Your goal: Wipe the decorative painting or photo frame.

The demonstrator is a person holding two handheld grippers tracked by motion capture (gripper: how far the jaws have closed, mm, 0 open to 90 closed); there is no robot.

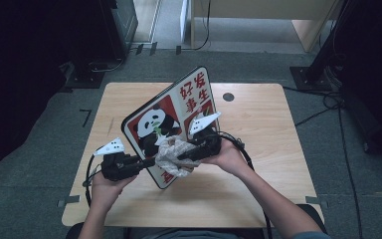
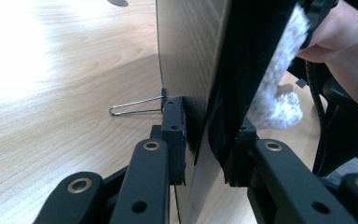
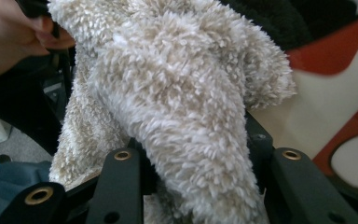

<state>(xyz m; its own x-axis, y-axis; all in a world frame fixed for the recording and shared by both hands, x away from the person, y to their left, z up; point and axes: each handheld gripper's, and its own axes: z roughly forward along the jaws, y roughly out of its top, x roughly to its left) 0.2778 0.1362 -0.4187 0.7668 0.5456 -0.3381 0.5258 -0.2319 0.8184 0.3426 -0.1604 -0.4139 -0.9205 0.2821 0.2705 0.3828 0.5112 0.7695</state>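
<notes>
A framed panda picture (image 1: 171, 114), red and cream with Chinese characters, stands tilted on the wooden table (image 1: 258, 129). My left gripper (image 1: 149, 162) is shut on its lower edge; in the left gripper view the picture frame (image 2: 200, 70) is clamped edge-on between the jaws of the left gripper (image 2: 209, 140), with a wire stand (image 2: 135, 106) at its back. My right gripper (image 1: 181, 160) is shut on a fluffy cream cloth (image 1: 171, 155) pressed against the picture's face. In the right gripper view the cloth (image 3: 177, 93) bulges from the right gripper (image 3: 196, 163), and the picture's red print (image 3: 335, 60) lies behind.
A dark round grommet hole (image 1: 228, 97) sits at the table's far right. Cables (image 1: 323, 107) run over the grey floor to the right, and dark equipment (image 1: 109, 30) stands beyond the far edge. The person's forearms (image 1: 273, 199) reach in over the near edge.
</notes>
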